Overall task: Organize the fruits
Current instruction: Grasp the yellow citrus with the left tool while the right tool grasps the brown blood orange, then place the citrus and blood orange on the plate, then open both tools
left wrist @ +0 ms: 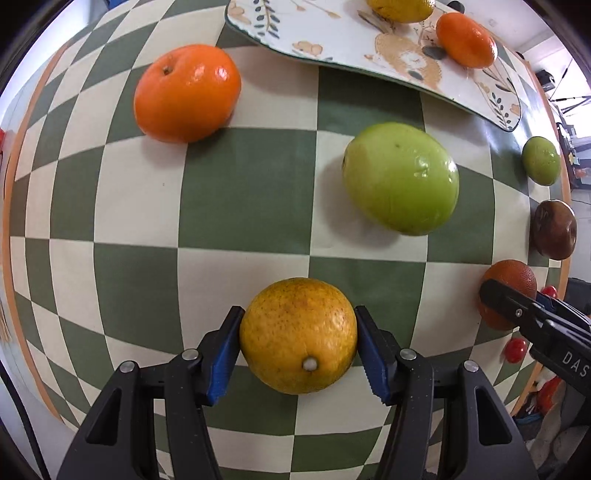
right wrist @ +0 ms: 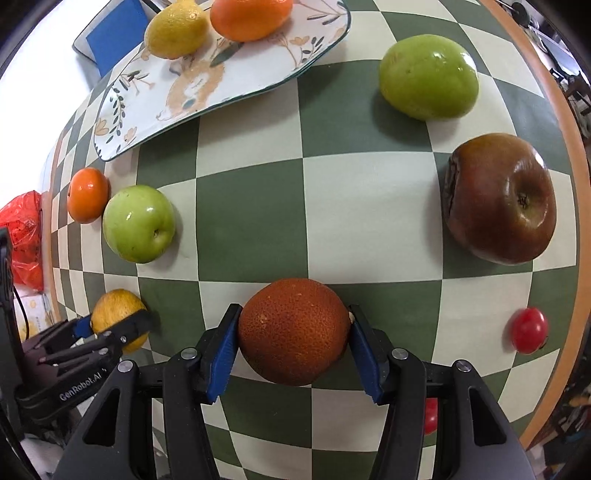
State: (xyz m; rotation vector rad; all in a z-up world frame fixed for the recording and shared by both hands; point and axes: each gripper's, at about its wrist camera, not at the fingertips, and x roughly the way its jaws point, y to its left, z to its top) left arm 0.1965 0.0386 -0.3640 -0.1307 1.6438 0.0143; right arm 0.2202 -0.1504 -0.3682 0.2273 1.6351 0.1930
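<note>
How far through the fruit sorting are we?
Early. Done: a lemon and an orange lie on the plate. In hand: left tongs grip a yellow orange; right tongs grip a dark orange. Left on the cloth: two green apples, a brown apple, one orange, small red fruits.

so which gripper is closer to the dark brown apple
Right. The right gripper, shut on the reddish orange, sits just near-left of the dark brown apple. The left gripper, holding the yellow orange, is farther left.
</note>
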